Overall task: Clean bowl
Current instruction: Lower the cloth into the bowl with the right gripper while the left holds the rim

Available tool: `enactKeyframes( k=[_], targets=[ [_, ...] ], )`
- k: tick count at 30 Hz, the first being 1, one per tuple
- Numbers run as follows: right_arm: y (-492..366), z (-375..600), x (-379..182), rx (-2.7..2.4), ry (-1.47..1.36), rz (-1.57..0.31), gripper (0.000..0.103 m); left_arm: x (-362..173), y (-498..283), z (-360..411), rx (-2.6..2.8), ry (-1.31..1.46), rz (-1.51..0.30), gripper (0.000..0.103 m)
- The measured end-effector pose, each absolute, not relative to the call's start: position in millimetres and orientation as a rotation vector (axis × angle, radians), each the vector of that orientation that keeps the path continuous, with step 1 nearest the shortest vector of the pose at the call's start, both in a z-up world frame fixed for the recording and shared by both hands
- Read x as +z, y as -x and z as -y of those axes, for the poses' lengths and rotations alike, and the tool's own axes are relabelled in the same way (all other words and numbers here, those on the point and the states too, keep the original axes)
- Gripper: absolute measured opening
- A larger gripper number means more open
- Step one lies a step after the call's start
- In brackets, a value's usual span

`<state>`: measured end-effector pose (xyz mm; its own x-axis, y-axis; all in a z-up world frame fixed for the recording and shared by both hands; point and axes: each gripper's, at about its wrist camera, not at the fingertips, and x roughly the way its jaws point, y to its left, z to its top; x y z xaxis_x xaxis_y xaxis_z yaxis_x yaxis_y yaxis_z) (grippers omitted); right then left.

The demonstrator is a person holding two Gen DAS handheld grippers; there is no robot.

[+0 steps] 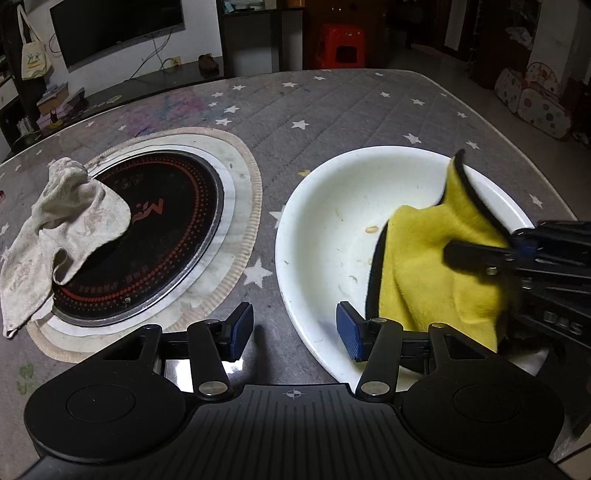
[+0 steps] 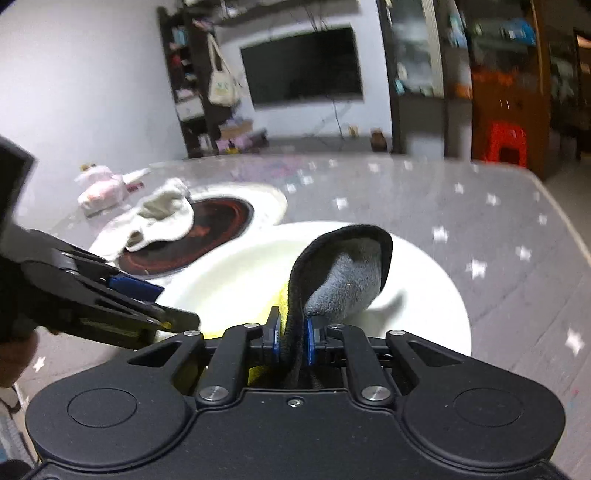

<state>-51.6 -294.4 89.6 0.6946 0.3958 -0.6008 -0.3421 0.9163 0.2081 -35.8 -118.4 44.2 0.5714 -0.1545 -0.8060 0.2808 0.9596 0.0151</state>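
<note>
the white bowl (image 1: 325, 236) stands on the right part of the bench (image 1: 351, 107), which is covered with a grey cloth with white stars. inside the bowl there are small brown crumbs and smears, one crumb (image 1: 372, 229) near the middle of the floor. a yellow cloth (image 1: 436, 266) with a black edge and a grey back side lies over the right half of the bowl, one corner of it standing up above the rim. the right tool (image 2: 291, 341) is closed on this cloth: in the right wrist view the black edge passes between the two blue pads, which press on it from both sides. in the left wrist view the same tool comes in from the right edge and reaches into the cloth. the left tool (image 1: 295, 332) is at the near rim of the bowl with its jaws apart; its right pad is over the inside of the bowl near the rim, the left pad is over the bench, and i cannot tell if the rim is touched. to the left of the bowl, a round black cooktop (image 1: 147, 236) with red dotted rings sits in the bench. a crumpled off-white rag (image 1: 59, 236) lies over the left side of it and on the bench. far behind are a dark television (image 1: 114, 29) on the wall and a red stool (image 1: 341, 44).
</note>
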Motion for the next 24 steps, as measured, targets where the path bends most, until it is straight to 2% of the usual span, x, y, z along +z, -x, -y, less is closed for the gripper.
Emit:
enactKeyframes(
  k=[6,15,21,24],
  targets=[
    [37,286,79,0.402,-0.063,-0.742,0.014,38,37,120,-0.295,-0.121,-0.94,0.045],
    [36,258,71,0.381,0.085,-0.726,0.015,34,39,124,-0.3,-0.117,-0.93,0.045],
    [43,262,90,0.363,0.116,-0.675,0.036,36,39,122,-0.298,-0.124,-0.926,0.046],
    [49,267,108,0.351,0.12,-0.629,0.039,37,40,123,-0.297,-0.127,-0.926,0.046]
  ],
)
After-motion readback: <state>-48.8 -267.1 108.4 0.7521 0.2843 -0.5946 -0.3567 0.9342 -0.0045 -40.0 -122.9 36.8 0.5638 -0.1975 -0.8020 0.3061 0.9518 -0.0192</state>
